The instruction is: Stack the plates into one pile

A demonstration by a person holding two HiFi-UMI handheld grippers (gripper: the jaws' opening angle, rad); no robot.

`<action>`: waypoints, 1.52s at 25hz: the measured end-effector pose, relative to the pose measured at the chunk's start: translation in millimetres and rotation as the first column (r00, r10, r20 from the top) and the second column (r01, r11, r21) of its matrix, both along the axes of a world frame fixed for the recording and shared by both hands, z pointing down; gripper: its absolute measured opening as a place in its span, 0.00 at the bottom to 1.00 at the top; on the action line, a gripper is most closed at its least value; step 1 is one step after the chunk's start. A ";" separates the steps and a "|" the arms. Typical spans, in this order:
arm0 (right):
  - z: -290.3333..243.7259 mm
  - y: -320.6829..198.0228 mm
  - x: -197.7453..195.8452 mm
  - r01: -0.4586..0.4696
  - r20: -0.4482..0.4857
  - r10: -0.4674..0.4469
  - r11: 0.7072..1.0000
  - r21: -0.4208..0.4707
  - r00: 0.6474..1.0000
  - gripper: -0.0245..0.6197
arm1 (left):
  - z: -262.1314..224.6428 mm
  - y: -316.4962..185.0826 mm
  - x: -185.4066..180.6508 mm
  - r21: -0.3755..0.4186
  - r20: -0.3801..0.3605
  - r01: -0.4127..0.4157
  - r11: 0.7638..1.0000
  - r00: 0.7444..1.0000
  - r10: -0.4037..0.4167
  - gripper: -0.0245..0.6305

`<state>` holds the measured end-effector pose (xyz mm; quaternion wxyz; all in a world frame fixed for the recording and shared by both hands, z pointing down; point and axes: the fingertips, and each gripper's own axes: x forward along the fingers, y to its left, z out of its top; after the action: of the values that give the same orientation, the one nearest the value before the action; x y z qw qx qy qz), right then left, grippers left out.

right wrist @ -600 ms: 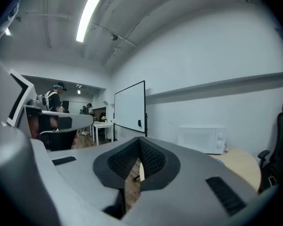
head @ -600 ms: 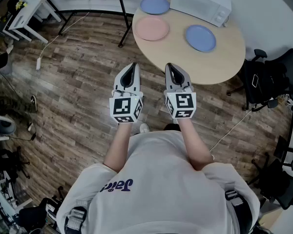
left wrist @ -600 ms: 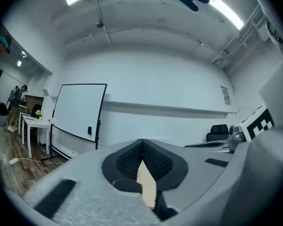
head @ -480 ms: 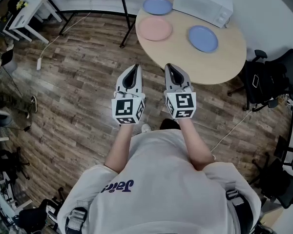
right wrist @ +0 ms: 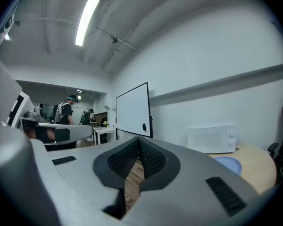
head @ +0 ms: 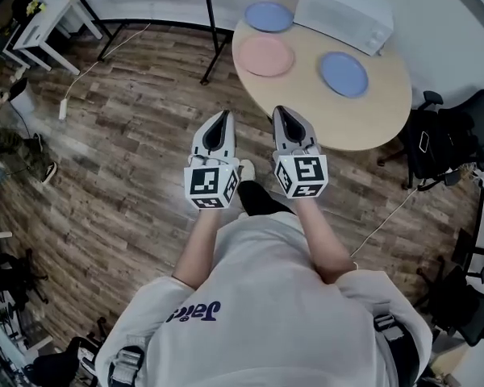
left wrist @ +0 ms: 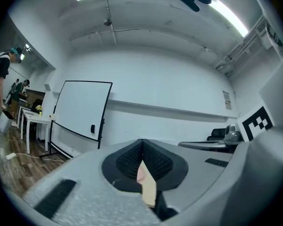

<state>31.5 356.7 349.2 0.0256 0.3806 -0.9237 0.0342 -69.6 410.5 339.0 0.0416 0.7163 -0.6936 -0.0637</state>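
Note:
Three plates lie apart on a round wooden table [head: 363, 119]: a pink plate [head: 266, 56] at the left, a blue plate [head: 269, 16] behind it, and another blue plate [head: 344, 73] to the right, also seen in the right gripper view [right wrist: 227, 163]. My left gripper [head: 220, 121] and right gripper [head: 283, 117] are held level side by side over the floor, short of the table's near edge. Both are shut with nothing between the jaws. In the left gripper view the jaws [left wrist: 142, 150] point toward a wall.
A white microwave [head: 344, 8] stands at the back of the table, also in the right gripper view [right wrist: 210, 137]. A whiteboard on a stand [left wrist: 80, 112] is left of the table. Black office chairs [head: 456, 135] sit to the right. People stand far off [right wrist: 66, 112].
The table and plates have shifted slightly right and closer in the head view as the person steps forward. Both grippers stay shut and side by side.

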 end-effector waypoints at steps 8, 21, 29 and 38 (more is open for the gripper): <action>11.0 -90.5 -44.6 -0.013 0.043 0.014 1.000 -0.022 0.999 0.06 | 0.0 -86.9 -36.5 0.009 0.024 -0.050 0.999 0.998 0.050 0.06; 43.7 -276.2 -82.4 -0.073 -0.037 0.068 0.988 -0.138 0.997 0.07 | 16.1 -268.3 -78.2 -0.056 0.053 -0.128 0.990 0.990 0.131 0.06; 94.7 -321.4 -69.8 -0.112 -0.144 0.075 0.956 -0.270 0.987 0.07 | 73.1 -331.0 -79.7 -0.192 -0.049 -0.183 0.964 0.983 0.177 0.06; 165.3 -372.5 -42.6 -0.208 -0.241 0.115 0.888 -0.409 0.964 0.07 | 159.7 -394.5 -80.9 -0.395 -0.072 -0.261 0.881 0.965 0.254 0.06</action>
<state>-11.1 -15.8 514.5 0.2037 0.4429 -0.8501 0.1990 -150.6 16.0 498.8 0.2020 0.7775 -0.5902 0.0794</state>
